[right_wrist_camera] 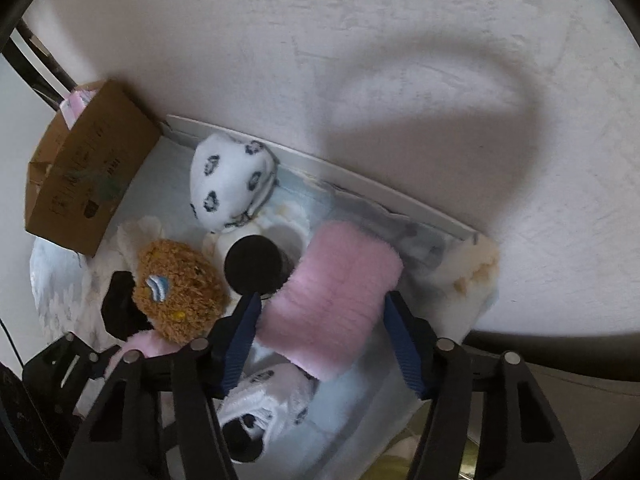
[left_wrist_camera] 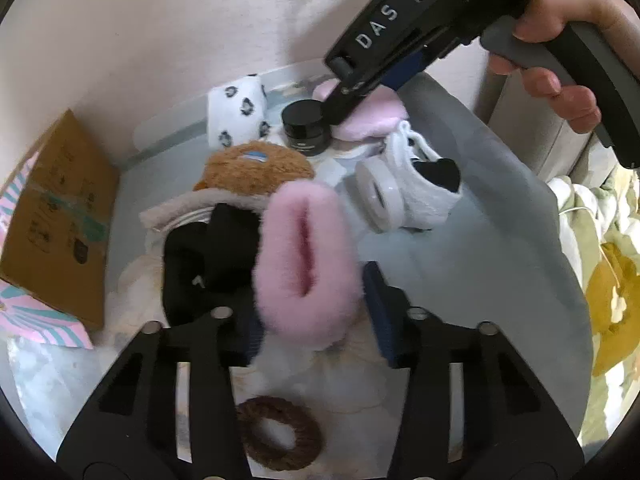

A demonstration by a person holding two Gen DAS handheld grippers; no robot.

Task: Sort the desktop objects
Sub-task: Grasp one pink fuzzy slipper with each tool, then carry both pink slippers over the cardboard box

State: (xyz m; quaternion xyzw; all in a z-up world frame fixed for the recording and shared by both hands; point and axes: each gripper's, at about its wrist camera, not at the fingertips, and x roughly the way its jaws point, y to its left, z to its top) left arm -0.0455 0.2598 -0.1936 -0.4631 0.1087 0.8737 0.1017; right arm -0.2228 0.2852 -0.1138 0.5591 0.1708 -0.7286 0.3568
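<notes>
Left jaws: clamped on a pink fluffy sock (left_wrist_camera: 306, 264), left gripper (left_wrist_camera: 316, 316).
Right jaws: straddling another pink sock (right_wrist_camera: 332, 300), right gripper (right_wrist_camera: 324, 336); contact unclear.
Nearby: black jar (right_wrist_camera: 252, 264), brown plush (right_wrist_camera: 180, 300).

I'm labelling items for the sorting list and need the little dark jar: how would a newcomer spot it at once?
Start at the brown cardboard box by the wall, then look right past the white sock with dark paw prints. Just below that sock stands the small jar, between the fuzzy brown plush and the pink fluffy sock. It is the only hard, smooth thing there: round, with a flat black lid.
</notes>
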